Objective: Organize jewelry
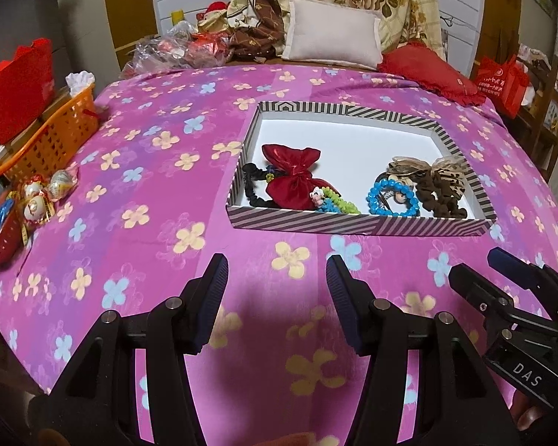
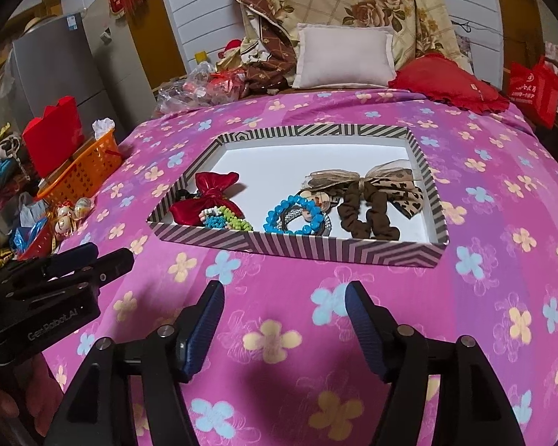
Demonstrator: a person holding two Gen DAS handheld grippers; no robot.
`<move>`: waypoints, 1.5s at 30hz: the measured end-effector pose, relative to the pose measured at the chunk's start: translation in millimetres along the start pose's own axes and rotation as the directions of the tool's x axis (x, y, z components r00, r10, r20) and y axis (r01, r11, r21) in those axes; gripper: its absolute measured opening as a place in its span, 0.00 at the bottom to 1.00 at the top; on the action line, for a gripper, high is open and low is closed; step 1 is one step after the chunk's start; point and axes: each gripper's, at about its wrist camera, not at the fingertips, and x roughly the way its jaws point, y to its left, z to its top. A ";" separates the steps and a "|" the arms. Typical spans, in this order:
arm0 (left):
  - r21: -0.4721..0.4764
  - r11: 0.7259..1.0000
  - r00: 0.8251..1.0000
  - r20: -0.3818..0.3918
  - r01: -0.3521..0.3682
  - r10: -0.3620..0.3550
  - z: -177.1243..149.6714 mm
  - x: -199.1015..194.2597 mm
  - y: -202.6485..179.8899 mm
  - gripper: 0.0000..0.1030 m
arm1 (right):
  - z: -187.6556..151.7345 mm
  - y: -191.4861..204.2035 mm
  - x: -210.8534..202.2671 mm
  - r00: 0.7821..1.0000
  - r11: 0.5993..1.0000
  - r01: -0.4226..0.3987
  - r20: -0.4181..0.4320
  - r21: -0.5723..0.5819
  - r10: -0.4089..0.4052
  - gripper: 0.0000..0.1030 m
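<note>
The work surface is a bed covered by a pink floral sheet [image 1: 160,193]. A striped shallow box [image 2: 316,251] lies flat on the sheet, ahead of both grippers. Its white floor holds a red satin pouch [image 2: 208,200], a blue bead bracelet [image 2: 294,215], a brown scrunchie [image 2: 368,215] and a leopard-print bow [image 2: 394,186]. At the head of the bed, a pale cushion [image 1: 331,33] and a red pillow [image 1: 427,70] rest against folded floral bedding. An orange basket [image 1: 55,137] stands at the left edge. The left gripper [image 1: 277,282] and right gripper [image 2: 284,316] hover above the sheet, jaws spread, nothing between them.
</note>
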 end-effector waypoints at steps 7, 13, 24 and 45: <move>0.002 1.000 0.999 0.047 -0.022 0.022 -8.2 -16.5 2.0 0.53 | -4.0 4.2 -14.4 1.000 1.000 0.012 0.023 0.011 -0.012 0.69; -0.005 0.999 0.996 0.087 -0.033 0.034 -10.0 -30.1 4.5 0.53 | -5.1 7.6 -25.2 0.999 1.000 0.019 0.041 0.009 -0.019 0.70; 0.002 1.000 0.989 0.147 -0.026 0.026 -14.1 -54.2 1.4 0.53 | -4.0 16.7 -54.3 0.992 0.998 0.064 0.108 -0.026 -0.061 0.80; 0.015 0.999 0.984 0.178 -0.029 0.025 -13.5 -64.7 -3.6 0.53 | -3.0 10.6 -56.5 0.992 0.997 0.074 0.104 -0.024 -0.072 0.81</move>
